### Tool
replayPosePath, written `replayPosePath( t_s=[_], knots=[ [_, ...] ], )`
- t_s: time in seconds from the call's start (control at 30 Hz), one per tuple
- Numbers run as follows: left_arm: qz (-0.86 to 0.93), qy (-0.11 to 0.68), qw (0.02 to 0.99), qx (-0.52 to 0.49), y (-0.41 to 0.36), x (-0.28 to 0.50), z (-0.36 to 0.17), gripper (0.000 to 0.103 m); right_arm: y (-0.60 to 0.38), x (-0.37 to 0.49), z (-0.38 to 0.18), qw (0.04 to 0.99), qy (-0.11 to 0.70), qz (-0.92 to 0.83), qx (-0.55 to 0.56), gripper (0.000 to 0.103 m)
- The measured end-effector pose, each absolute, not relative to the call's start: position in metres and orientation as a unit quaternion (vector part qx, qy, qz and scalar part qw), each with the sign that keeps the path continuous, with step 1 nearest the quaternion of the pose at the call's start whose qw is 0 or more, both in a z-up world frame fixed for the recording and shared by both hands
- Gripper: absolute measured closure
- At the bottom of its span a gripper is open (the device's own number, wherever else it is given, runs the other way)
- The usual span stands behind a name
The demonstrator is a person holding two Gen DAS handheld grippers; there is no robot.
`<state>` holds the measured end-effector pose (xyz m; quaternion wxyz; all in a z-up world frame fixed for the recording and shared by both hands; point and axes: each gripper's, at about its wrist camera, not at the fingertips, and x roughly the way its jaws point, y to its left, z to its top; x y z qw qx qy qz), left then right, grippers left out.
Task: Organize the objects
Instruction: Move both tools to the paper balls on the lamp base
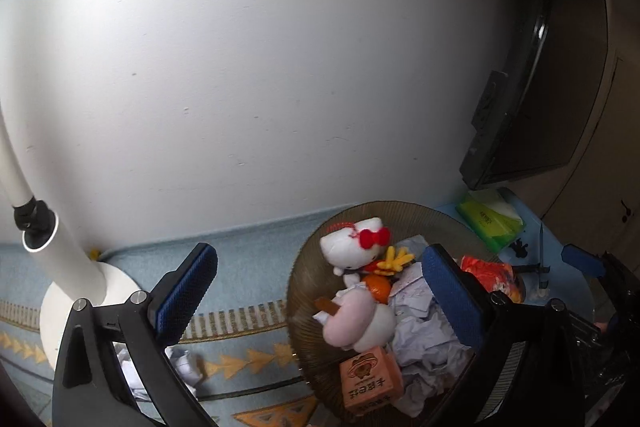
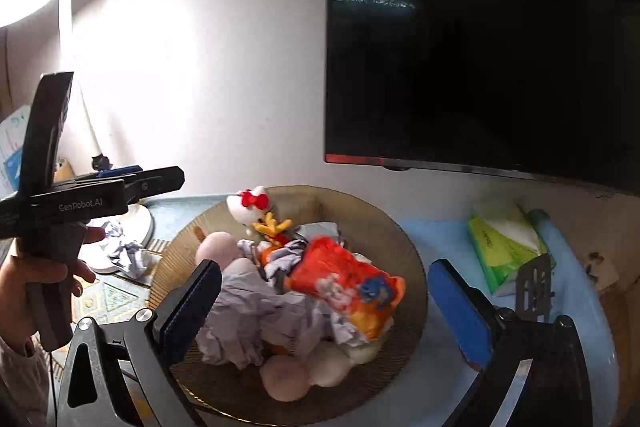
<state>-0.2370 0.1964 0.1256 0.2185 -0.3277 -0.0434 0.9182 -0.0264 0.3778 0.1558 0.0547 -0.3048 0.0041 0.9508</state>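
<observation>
Nearest the lens in the left wrist view: left tool [image 1: 320, 291], black arms with blue pads spread wide, nothing between them. Beyond its fingers, a ribbed brown glass bowl [image 1: 304, 267] on a pale blue patterned surface [image 1: 248, 267]. Piled inside the bowl: a white cat plush with a red bow [image 1: 354, 241], a pink and white plush [image 1: 360, 323], an orange box with printed characters [image 1: 370, 379], crumpled pale paper [image 1: 428, 343], an orange snack packet [image 1: 490, 273]. Left of the bowl, on the surface, a second crumpled paper ball [image 1: 186, 367] beside the round white base of a lamp [image 1: 60, 311]. Behind the bowl, a green tissue pack [image 1: 490, 223] under a dark screen [image 1: 560, 67] on the white wall. In the right wrist view: right tool [image 2: 325, 307], likewise spread wide and empty, hovering over the near side of the same bowl [image 2: 408, 259], the snack packet [image 2: 348, 287] lying on top of the paper [image 2: 248, 307]. At that view's left edge, a hand [image 2: 24, 287] gripping the black handle of the left tool, its fingers pointing to the right, above the loose paper ball [image 2: 124, 251]. Right of the bowl, the tissue pack [image 2: 504, 247] and a small metal spatula-like object [image 2: 534, 287], identity unclear.
</observation>
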Motion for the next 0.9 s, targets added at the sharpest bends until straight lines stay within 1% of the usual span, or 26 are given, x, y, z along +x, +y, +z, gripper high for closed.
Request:
replayPosePath(
  t_s=[0.17, 0.23, 0.3, 0.37, 0.47, 0.57, 0.63, 0.73, 0.77, 0.87, 0.9],
  knots=[
    [0.93, -0.057, 0.132, -0.339, 0.125, -0.238, 0.111, 0.001, 0.298, -0.049, 0.163, -0.018, -0.058, 0.947, -0.314, 0.0],
    [0.927, -0.058, 0.109, -0.355, 0.097, -0.235, 0.097, 0.001, 0.26, -0.062, 0.156, -0.054, -0.074, 0.94, -0.327, 0.0],
    [0.921, -0.076, 0.099, -0.37, 0.07, -0.235, 0.079, 0.001, 0.219, -0.073, 0.139, -0.077, -0.09, 0.932, -0.343, 0.0],
    [0.914, -0.091, 0.096, -0.385, 0.052, -0.232, 0.059, 0.001, 0.186, -0.087, 0.116, -0.083, -0.097, 0.923, -0.362, 0.0],
    [0.904, -0.094, 0.111, -0.402, 0.034, -0.231, 0.042, 0.001, 0.152, -0.107, 0.075, -0.089, -0.075, 0.911, -0.395, 0.0],
    [0.905, -0.073, 0.121, -0.4, 0.039, -0.236, 0.034, 0.001, 0.139, -0.125, 0.044, -0.044, -0.069, 0.91, -0.406, 0.0],
    [0.905, -0.071, 0.123, -0.401, 0.04, -0.241, 0.027, 0.001, 0.148, -0.134, 0.033, -0.025, -0.031, 0.914, -0.403, 0.0],
    [0.896, -0.096, 0.123, -0.416, 0.027, -0.247, 0.01, 0.001, 0.174, -0.141, 0.02, -0.035, 0.09, 0.914, -0.394, 0.0],
    [0.898, -0.098, 0.122, -0.412, 0.027, -0.248, 0.008, 0.002, 0.181, -0.143, 0.017, -0.029, 0.115, 0.913, -0.389, 0.0],
    [0.903, -0.109, 0.127, -0.397, 0.024, -0.249, 0.009, 0.004, 0.189, -0.151, 0.013, -0.03, 0.139, 0.905, -0.4, 0.0],
    [0.9, -0.118, 0.136, -0.398, 0.023, -0.248, 0.008, 0.007, 0.189, -0.15, 0.014, -0.032, 0.142, 0.907, -0.395, 0.0]
  ],
)
